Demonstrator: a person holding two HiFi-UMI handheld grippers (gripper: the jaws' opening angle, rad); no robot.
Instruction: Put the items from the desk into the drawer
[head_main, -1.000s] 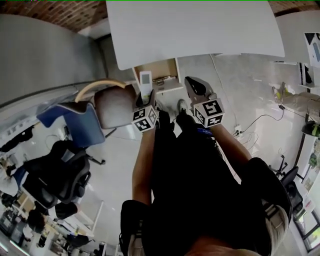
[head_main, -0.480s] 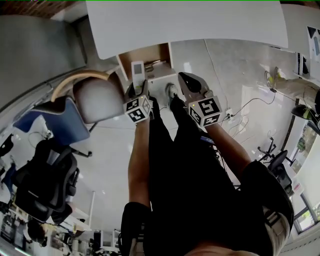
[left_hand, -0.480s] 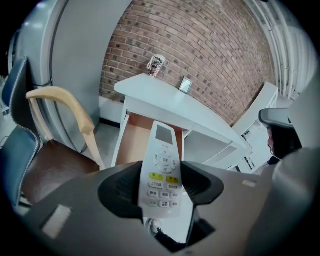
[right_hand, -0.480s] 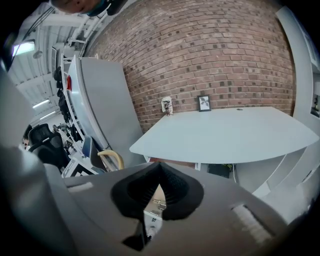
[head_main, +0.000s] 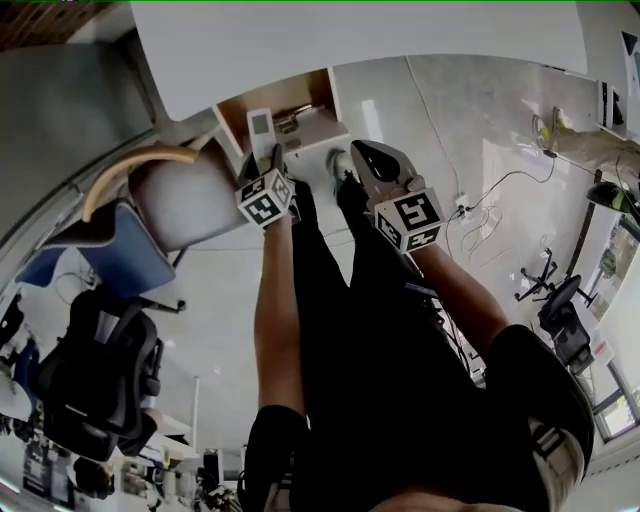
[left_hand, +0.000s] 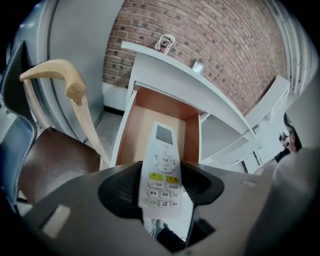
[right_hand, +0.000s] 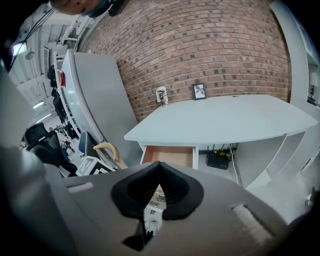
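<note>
Over by the open drawer (left_hand: 131, 125), my left gripper (left_hand: 162, 175) clamps the white remote (left_hand: 163, 142) by its button end, jaws partway wide; my right gripper (right_hand: 158, 172) is pinched closed. If I release too early, the remote could clip the drawer front and drop to the floor (head_main: 400, 110).

I find the head camera looking steeply down from above onto the worktop (head_main: 350, 40) edge. The left gripper camera sits close over the open drawer (left_hand: 131, 131). The right gripper camera faces the brick wall (right_hand: 200, 45) from farther back. All three share the drawer.
</note>
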